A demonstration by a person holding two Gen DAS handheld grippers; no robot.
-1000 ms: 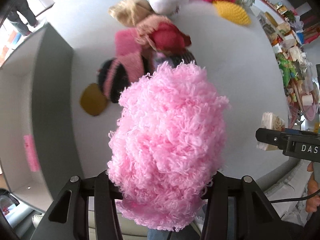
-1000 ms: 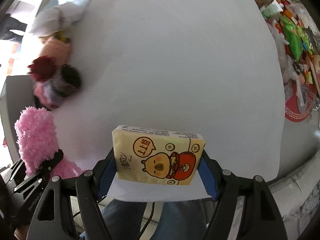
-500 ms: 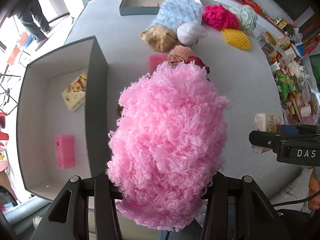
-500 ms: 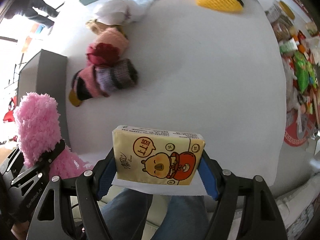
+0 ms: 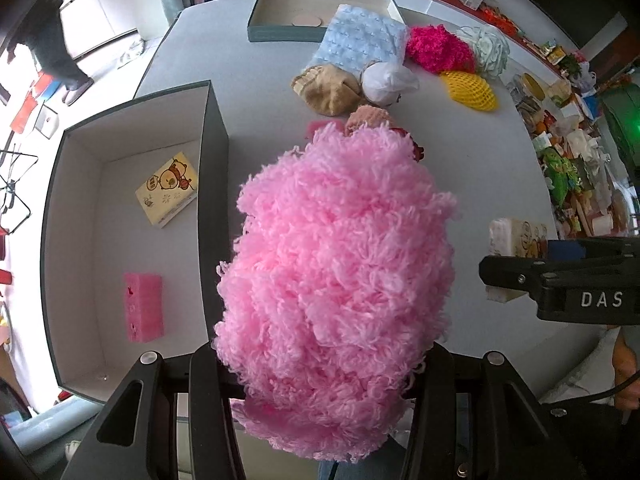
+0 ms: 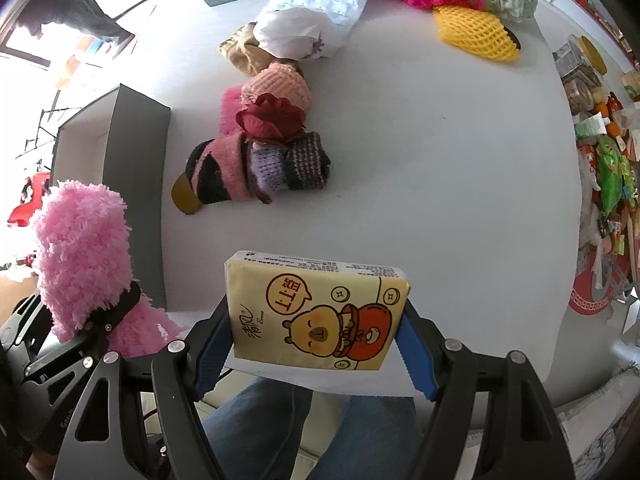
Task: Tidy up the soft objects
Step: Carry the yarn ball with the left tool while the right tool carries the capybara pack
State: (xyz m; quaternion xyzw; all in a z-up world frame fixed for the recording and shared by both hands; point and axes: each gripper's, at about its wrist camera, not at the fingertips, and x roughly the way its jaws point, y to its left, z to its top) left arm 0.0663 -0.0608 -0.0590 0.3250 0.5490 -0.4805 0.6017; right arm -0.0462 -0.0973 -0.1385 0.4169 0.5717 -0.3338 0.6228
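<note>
My left gripper is shut on a fluffy pink yarn ball, held above the white table just right of the open grey box. The box holds a yellow tissue pack and a pink sponge. My right gripper is shut on a yellow tissue pack with a cartoon bear, above the table's near edge. The right gripper also shows at the right of the left wrist view. The pink yarn ball shows at the left of the right wrist view.
Soft things lie on the table: knitted pieces with a red rose, a tan knit, a white bundle, a light blue pack, magenta yarn, yellow foam net, pale green yarn. A shallow tray stands far back.
Both grippers have pulled back and risen from the pile. The left view has swung left, so the grey box's inside with its tissue pack and sponge has come into view.
</note>
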